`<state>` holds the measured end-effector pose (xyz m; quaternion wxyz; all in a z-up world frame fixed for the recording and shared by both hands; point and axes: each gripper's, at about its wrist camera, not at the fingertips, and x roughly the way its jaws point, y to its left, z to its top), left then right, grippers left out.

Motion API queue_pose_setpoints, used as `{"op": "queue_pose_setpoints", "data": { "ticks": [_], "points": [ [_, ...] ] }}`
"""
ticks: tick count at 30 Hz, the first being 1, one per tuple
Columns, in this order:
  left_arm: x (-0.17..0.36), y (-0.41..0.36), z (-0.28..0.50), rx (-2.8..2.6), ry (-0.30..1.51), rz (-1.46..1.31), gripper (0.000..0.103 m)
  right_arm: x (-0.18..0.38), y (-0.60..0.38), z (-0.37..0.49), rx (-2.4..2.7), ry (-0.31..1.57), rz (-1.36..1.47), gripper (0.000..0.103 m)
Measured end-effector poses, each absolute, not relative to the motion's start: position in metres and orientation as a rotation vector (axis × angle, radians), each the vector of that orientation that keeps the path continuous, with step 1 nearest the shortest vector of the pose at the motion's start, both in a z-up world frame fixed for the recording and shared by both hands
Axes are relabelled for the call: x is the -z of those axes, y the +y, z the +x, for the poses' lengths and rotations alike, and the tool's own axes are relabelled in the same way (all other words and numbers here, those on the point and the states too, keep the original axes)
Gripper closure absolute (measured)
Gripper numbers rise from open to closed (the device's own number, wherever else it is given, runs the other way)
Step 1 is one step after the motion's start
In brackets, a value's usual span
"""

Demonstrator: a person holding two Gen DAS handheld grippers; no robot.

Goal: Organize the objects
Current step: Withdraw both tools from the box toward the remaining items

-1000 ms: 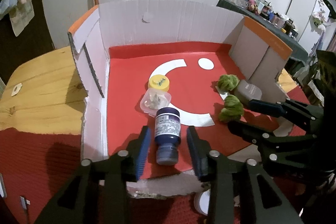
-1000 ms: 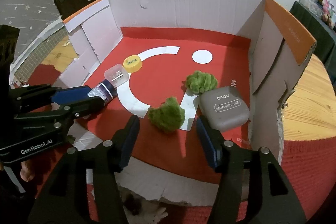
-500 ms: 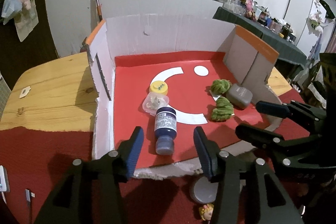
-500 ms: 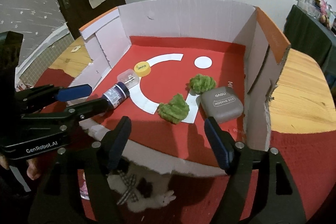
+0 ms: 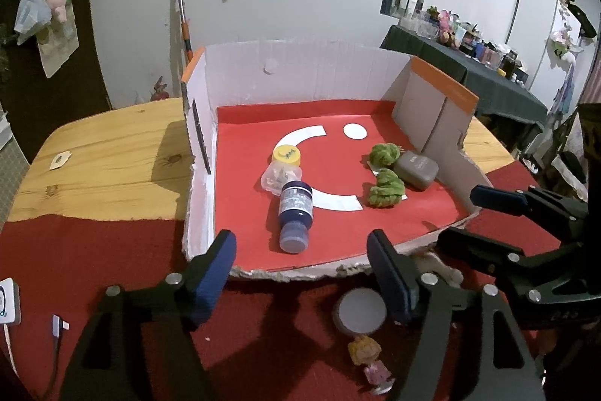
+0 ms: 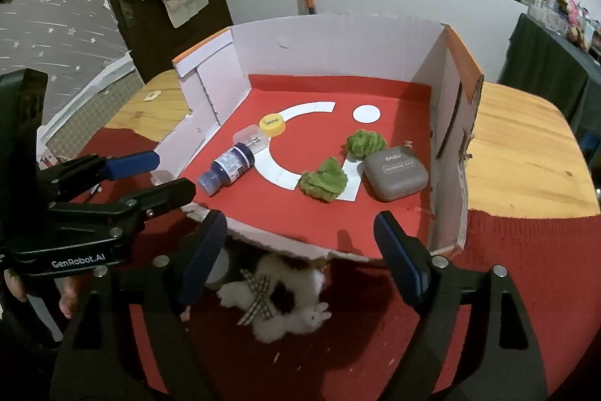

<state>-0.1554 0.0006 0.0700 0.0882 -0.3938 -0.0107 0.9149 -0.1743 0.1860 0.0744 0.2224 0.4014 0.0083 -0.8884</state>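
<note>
A wooden table [image 5: 109,160] with a red cloth [image 6: 518,273] carries an open cardboard box [image 5: 323,77] with a red floor, against a white wall. Inside it a dark blue bottle [image 5: 295,213] lies on its side, touching a clear yellow-capped jar [image 5: 282,168], near two green pom-poms [image 6: 325,180] and a grey eyeshadow case [image 6: 396,172]. Both the left gripper [image 5: 300,273] and right gripper [image 6: 300,250] have backed out of the box since a second ago, jaws wide and empty.

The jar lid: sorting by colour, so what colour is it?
Yellow. The jar lid lies flat on the box floor; the right wrist view shows it best.
</note>
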Motion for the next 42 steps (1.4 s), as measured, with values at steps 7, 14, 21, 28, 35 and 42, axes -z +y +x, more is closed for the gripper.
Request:
{"op": "queue_pose_setpoints", "data": {
  "ticks": [7,14,21,28,35,42],
  "points": [
    [-0.075,-0.002,-0.140,-2.743,-0.041,-1.134,0.018,-0.079,0.189,-0.159,2.475,0.025,1.082,0.017],
    [-0.075,-0.003,-0.127,-2.755,-0.042,-1.127,0.006,-0.079,0.194,-0.146,2.489,0.004,1.071,0.014],
    [-0.076,-0.005,-0.117,-2.760,-0.051,-1.113,0.001,-0.080,0.194,-0.136,2.503,0.013,1.064,0.013],
    [-0.074,-0.006,-0.111,-2.758,-0.059,-1.121,0.000,-0.080,0.196,-0.129,2.514,0.007,1.061,0.013],
    [-0.071,-0.006,-0.106,-2.751,-0.057,-1.127,0.000,-0.077,0.198,-0.127,2.513,0.000,1.073,0.013],
    [-0.068,-0.004,-0.104,-2.740,-0.057,-1.142,0.000,-0.074,0.200,-0.129,2.511,-0.011,1.086,0.013]
  ]
}}
